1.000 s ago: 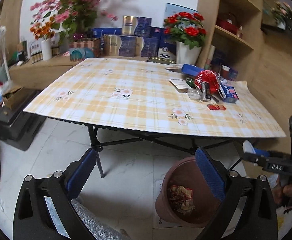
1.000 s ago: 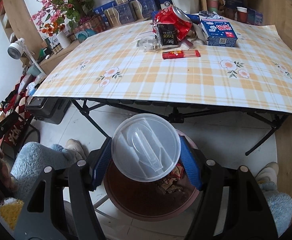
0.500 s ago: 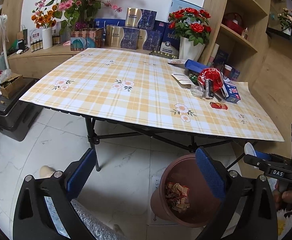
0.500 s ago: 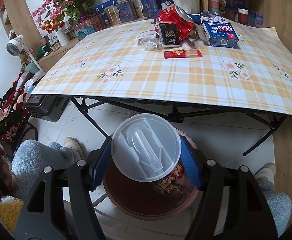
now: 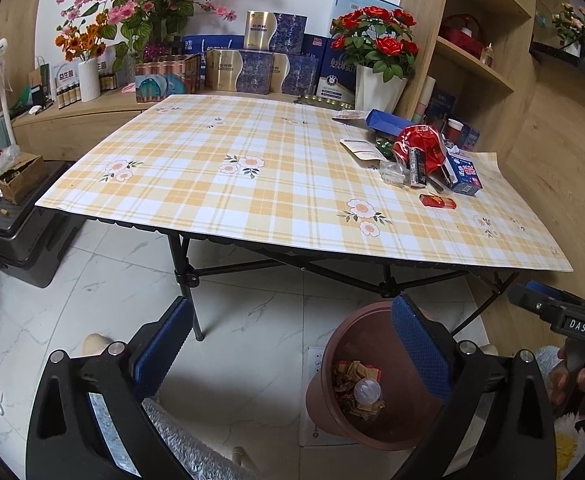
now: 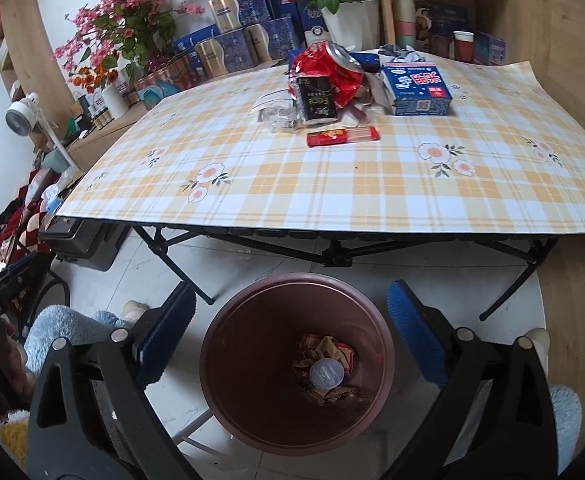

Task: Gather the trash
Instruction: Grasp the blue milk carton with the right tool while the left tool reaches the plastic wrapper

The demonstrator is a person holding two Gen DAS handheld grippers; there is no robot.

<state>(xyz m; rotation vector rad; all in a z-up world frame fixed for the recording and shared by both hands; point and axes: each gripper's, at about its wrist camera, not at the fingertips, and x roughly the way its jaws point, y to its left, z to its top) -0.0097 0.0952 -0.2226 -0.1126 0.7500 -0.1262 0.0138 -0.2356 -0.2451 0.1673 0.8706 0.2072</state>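
Right gripper (image 6: 288, 328) hangs wide and empty above the bin (image 6: 297, 364) (left gripper (image 5: 292, 344) wide too); reaching counter (image 6: 332, 184) trash, it could scatter that pile (image 6: 332, 84).

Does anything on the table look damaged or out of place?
Yes. The red can is crushed and lies tilted in the trash pile at the far right of the table; a red wrapper lies apart, nearer the front edge.

Plaid-covered folding table (image 5: 292, 184), red roses in white pot (image 5: 376, 56), white fan (image 6: 22, 114)
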